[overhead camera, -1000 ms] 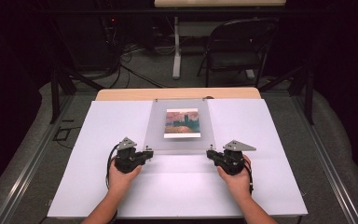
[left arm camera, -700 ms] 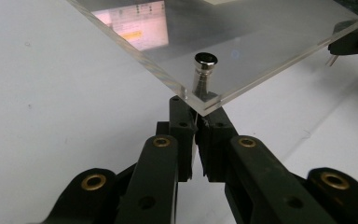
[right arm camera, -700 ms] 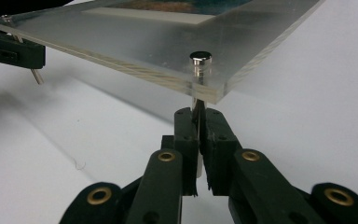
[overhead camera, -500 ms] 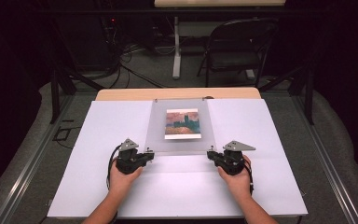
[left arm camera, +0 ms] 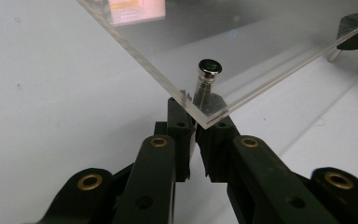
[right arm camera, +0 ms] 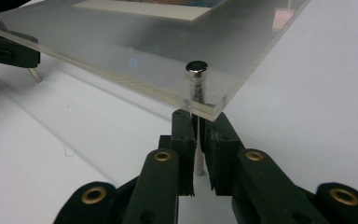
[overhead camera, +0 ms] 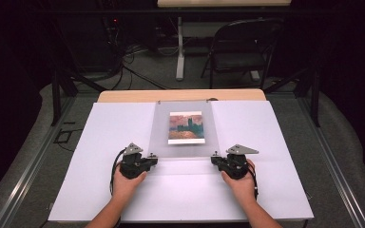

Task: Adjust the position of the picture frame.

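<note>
While both hands rest on the white table, a clear acrylic frame holding a landscape print is gripped at its two near corners. The left gripper is closed on the metal standoff pin at the near-left corner; in the left gripper view the jaws are pressed together around the pin's stem under the acrylic edge (corner overhangs the jaw tips). The right gripper is likewise clamped on the pin at the near-right corner, a thin stem being seen between its jaws in the right gripper view. The frame is centred on the table, far edge near the wooden strip. A folding chair and cables are seen on the floor beyond.
</note>
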